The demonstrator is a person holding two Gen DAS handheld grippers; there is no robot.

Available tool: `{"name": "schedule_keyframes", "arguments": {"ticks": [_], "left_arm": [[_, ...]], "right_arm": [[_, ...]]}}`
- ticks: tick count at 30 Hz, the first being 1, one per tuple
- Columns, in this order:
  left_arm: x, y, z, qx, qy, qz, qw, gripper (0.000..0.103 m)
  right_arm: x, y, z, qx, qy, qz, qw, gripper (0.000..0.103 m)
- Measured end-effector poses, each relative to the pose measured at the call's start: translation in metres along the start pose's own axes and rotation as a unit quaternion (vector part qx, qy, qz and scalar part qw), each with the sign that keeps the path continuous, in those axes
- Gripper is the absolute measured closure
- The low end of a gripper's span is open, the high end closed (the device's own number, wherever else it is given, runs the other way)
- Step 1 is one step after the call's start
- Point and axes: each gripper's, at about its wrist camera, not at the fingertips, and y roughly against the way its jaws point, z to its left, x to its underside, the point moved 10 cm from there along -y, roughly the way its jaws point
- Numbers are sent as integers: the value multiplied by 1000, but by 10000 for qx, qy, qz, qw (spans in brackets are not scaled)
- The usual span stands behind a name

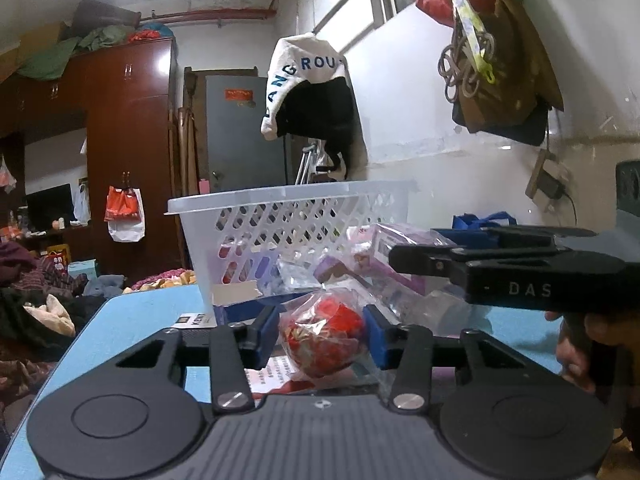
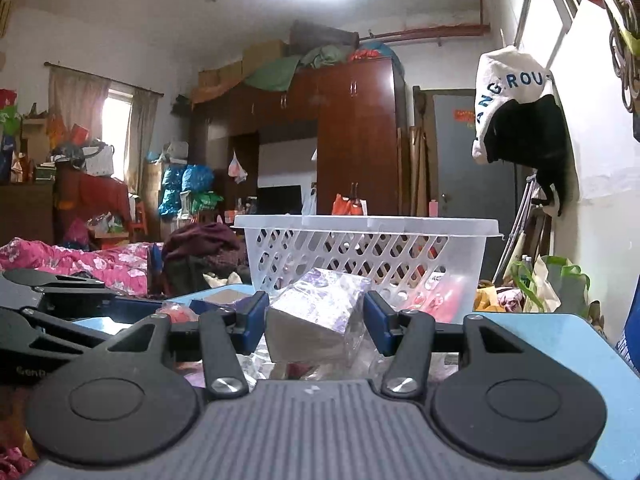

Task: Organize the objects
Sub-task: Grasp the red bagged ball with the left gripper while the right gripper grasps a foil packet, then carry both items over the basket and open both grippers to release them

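A white perforated plastic basket [image 1: 304,224] stands on the blue table [image 1: 132,320]; it also shows in the right wrist view [image 2: 372,252]. My left gripper [image 1: 322,336] has its blue pads on either side of a red object in a clear bag [image 1: 324,334], closed on it. My right gripper [image 2: 316,318] is closed on a clear-wrapped purple-patterned tissue pack [image 2: 316,320]. The right gripper's black body [image 1: 512,272] shows in the left wrist view at right, above a pile of wrapped packets [image 1: 384,264] in front of the basket.
A printed paper [image 1: 272,376] lies under the left gripper. A blue bag [image 1: 480,220] sits behind the pile. Clothes hang on the wall [image 1: 316,92] at right. A bed with heaped clothes [image 2: 100,260] lies beyond the table's left edge.
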Motion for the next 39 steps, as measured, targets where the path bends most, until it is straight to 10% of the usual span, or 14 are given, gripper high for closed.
{"name": "schedule_keyframes", "arguments": {"ticks": [39], "left_arm": [[-83, -33, 59, -88, 626, -412, 9972, 54]], "right_arm": [[-60, -9, -42, 318, -3, -242, 9992, 48]]}}
